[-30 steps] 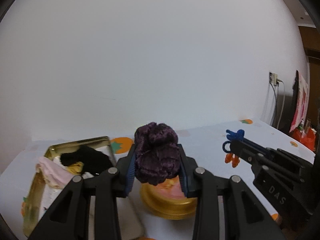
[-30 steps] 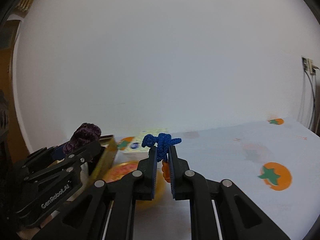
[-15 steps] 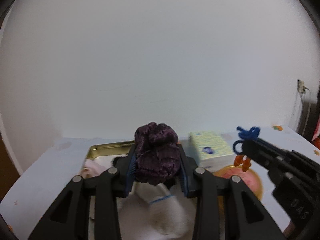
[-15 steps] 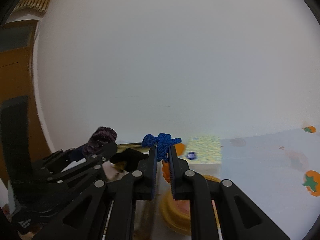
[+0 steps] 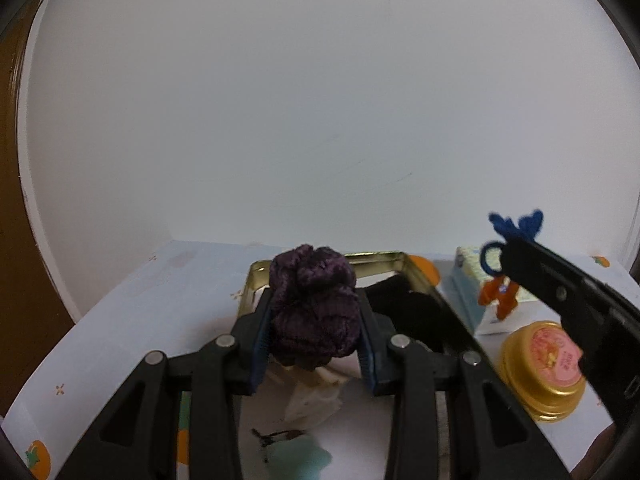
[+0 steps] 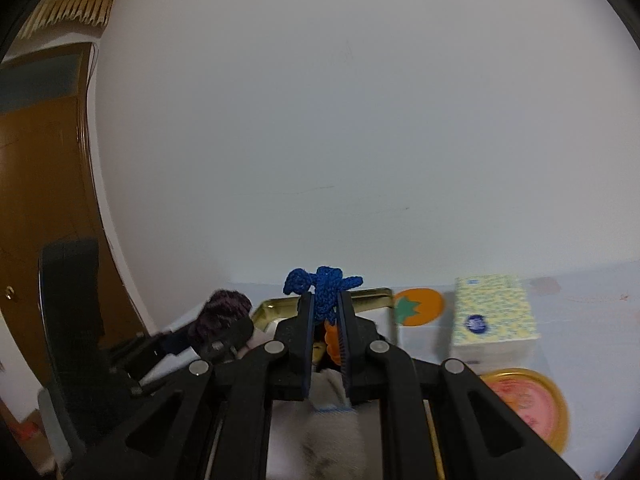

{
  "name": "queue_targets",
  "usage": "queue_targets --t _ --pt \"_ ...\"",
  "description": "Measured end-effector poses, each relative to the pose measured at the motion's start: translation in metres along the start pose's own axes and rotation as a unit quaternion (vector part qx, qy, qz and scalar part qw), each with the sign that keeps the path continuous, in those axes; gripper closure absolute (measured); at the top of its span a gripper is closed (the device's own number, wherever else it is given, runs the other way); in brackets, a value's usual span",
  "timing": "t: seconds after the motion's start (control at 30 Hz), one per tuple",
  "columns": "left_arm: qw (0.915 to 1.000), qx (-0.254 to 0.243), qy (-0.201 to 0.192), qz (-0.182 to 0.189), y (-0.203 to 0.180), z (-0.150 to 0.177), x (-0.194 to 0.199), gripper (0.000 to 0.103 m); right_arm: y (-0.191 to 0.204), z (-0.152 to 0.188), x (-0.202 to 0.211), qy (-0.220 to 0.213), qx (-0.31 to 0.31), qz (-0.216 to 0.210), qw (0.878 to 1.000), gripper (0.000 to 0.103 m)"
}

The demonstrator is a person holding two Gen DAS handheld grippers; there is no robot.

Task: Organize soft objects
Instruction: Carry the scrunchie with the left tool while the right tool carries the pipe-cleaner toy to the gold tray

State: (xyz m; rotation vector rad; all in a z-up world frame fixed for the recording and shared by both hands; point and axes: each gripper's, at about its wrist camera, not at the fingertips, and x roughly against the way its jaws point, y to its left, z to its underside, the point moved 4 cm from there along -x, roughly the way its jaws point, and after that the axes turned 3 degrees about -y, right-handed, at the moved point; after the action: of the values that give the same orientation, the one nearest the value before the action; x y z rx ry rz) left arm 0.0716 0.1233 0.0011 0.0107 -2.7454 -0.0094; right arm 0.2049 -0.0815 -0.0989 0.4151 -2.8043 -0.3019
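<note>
Scrunchie point(image 5: 314, 304), dark purple velvet, is clamped between the pads of my left gripper point(image 5: 314, 332), held in the air over the near end of the gold tin point(image 5: 416, 270). It's bunched and squashy, bulging above the jaws; it weighs next to nothing and the pile looks grippy, so I don't expect slip. Best grip is across the thick gathered body as now, not a single loose fold.

My right gripper point(image 6: 325, 334) is pinched nearly closed on the blue crocheted piece point(image 6: 322, 286), with an orange part point(image 6: 332, 338) hanging below the pads. From the left wrist view it looks like a small knit charm on a hair loop, but it's too small to be sure. Thin and floppy: pinch it at the dense knot, since the dangling bits will swing and could snag on the tin rim.

Both items hang above the tin, which already holds black fabric point(image 5: 404, 304), white cloth point(image 6: 332, 416) and something pale teal point(image 5: 298, 456). Just right of the tin: a tissue pack point(image 6: 494, 314) and a round gold lid with a pink label point(image 5: 540, 364), on a tablecloth point(image 5: 132, 320) printed with persimmons.

My read: next is lower and release, one at a time.
</note>
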Motion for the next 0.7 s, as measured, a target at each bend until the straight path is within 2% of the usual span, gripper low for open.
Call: queue_targets --t 0.13,0.33,0.57,0.7 --pt "0.9998 -0.009 0.006 -0.016 0.001 0.003 -0.004 0.068 0.0 0.006 -0.014 0.01 -0.01 -0.014 1.0 0.09" --pt "0.9997 -0.017 0.009 -0.017 -0.008 0.006 0.0 0.068 -0.017 0.017 -0.026 0.026 -0.007 -0.004 1.0 0.09" --pt "0.9995 -0.024 0.013 -0.014 -0.006 0.006 0.001 0.068 -0.027 0.024 -0.028 0.027 -0.009 0.011 1.0 0.09" --pt "0.9994 -0.026 0.017 -0.016 0.001 0.009 -0.004 0.068 -0.018 0.019 -0.016 0.021 0.002 0.013 1.0 0.09"
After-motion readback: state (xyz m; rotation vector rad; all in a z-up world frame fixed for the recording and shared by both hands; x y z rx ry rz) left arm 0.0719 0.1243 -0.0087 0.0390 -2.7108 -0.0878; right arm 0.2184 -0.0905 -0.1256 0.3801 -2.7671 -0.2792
